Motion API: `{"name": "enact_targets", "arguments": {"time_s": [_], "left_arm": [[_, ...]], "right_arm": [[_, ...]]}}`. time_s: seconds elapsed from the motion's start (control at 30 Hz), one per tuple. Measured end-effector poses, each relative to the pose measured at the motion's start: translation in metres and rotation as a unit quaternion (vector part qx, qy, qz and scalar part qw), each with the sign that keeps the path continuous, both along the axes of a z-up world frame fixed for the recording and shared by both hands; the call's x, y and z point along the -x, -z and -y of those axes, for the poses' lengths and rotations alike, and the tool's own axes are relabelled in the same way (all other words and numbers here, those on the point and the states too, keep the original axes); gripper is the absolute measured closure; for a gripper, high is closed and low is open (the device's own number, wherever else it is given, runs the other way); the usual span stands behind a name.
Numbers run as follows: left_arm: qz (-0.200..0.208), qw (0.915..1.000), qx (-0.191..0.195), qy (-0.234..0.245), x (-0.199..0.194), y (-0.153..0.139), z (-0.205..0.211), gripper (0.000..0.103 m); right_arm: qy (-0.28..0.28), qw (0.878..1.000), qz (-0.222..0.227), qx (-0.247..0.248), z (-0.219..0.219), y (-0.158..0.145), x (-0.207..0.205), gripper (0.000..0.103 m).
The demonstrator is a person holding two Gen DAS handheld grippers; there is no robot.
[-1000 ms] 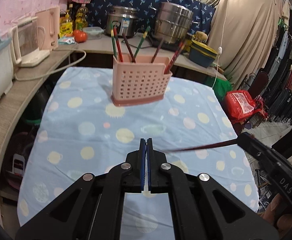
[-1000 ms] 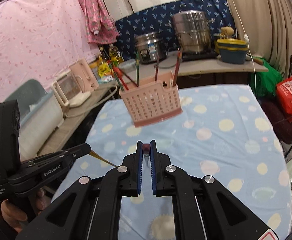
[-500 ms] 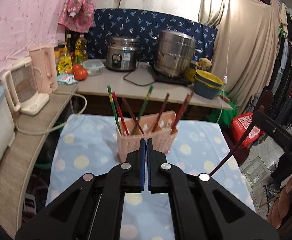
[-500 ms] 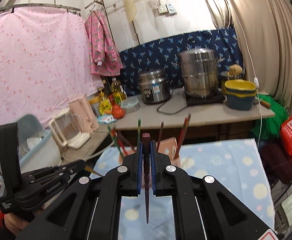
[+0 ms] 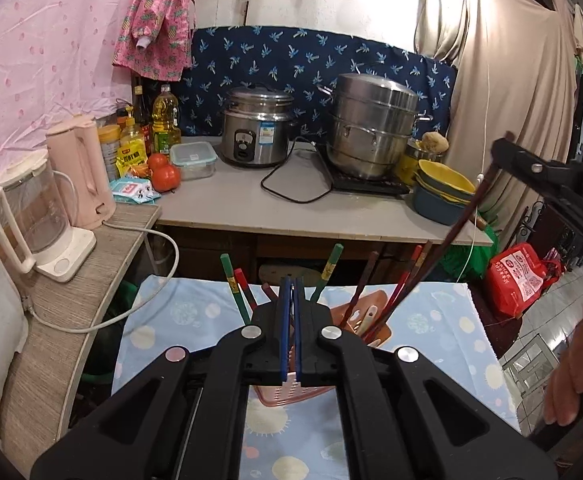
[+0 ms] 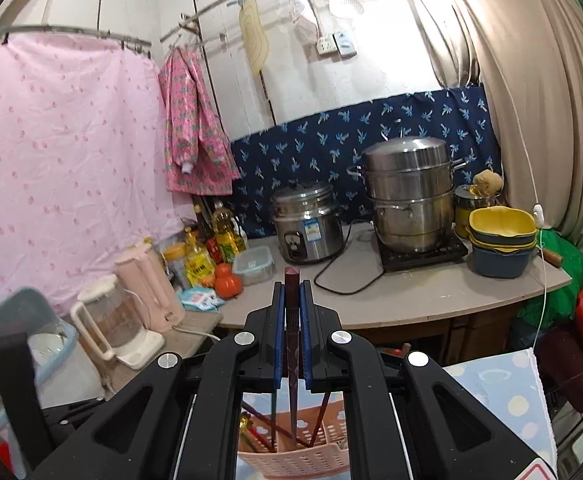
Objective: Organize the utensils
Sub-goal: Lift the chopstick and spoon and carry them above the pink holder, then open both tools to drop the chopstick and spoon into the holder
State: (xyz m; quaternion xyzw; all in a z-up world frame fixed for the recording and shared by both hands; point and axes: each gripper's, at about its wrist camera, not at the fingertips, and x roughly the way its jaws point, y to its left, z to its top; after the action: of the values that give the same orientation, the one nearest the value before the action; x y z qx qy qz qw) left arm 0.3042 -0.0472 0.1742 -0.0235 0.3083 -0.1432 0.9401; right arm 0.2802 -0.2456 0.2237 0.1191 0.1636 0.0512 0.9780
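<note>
Dark chopstick (image 6: 292, 344) being pinched near top by right gripper (image 6: 291, 322), tip over pink basket (image 6: 291, 456); left gripper (image 5: 290, 320) shut, empty; stick judged light, stiff, slippery

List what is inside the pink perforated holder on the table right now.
The pink holder holds several upright chopsticks, green and red ones at left, dark red ones at right, plus a pale utensil. The left tool covers its middle and the contents' lower ends.

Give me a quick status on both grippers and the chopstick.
Left gripper shut, empty. Right gripper shut on dark chopstick, tip down inside pink utensil basket. Other chopsticks crowd the basket.
</note>
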Motion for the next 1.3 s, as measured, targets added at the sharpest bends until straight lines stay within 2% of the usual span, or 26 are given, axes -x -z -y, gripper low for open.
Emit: {"name": "enact_targets", "arguments": {"time_s": [0.13, 0.33, 0.57, 0.6, 0.63, 0.67, 0.7, 0.73, 0.93, 1.3], "left_arm": [[-0.018, 0.9998, -0.003, 0.004, -0.012, 0.02, 0.003, 0.102], [-0.041, 0.9991, -0.008, 0.002, -0.025, 0.046, 0.003, 0.102], [-0.054, 0.9985, -0.012, 0.003, -0.03, 0.059, 0.006, 0.101], [-0.051, 0.9986, -0.012, -0.007, -0.029, 0.06, 0.007, 0.099], [-0.051, 0.9985, -0.011, -0.014, -0.028, 0.06, 0.007, 0.087], [-0.052, 0.9985, -0.009, -0.016, -0.028, 0.06, 0.007, 0.07], [-0.051, 0.9985, -0.007, -0.022, -0.028, 0.059, 0.007, 0.063], [-0.044, 0.9986, -0.008, -0.027, -0.025, 0.058, 0.008, 0.06], [-0.036, 0.9988, -0.013, -0.03, -0.015, 0.051, 0.012, 0.06], [-0.039, 0.9988, -0.02, -0.021, 0.011, 0.049, 0.023, 0.06]], "right_arm": [[-0.009, 0.999, -0.036, 0.016, -0.013, 0.034, -0.027, 0.096], [-0.018, 0.997, -0.077, 0.025, -0.023, 0.076, -0.045, 0.096], [-0.025, 0.994, -0.1, 0.035, -0.027, 0.092, -0.049, 0.096], [-0.02, 0.994, -0.097, 0.04, -0.028, 0.091, -0.047, 0.093], [-0.014, 0.995, -0.092, 0.047, -0.03, 0.091, -0.044, 0.083], [-0.009, 0.995, -0.088, 0.053, -0.03, 0.091, -0.041, 0.079], [-0.007, 0.995, -0.083, 0.056, -0.03, 0.091, -0.037, 0.075], [-0.008, 0.995, -0.083, 0.057, -0.03, 0.09, -0.033, 0.075], [-0.018, 0.994, -0.096, 0.052, -0.024, 0.094, -0.013, 0.07], [-0.023, 0.991, -0.12, 0.053, -0.018, 0.106, 0.025, 0.069]]}}
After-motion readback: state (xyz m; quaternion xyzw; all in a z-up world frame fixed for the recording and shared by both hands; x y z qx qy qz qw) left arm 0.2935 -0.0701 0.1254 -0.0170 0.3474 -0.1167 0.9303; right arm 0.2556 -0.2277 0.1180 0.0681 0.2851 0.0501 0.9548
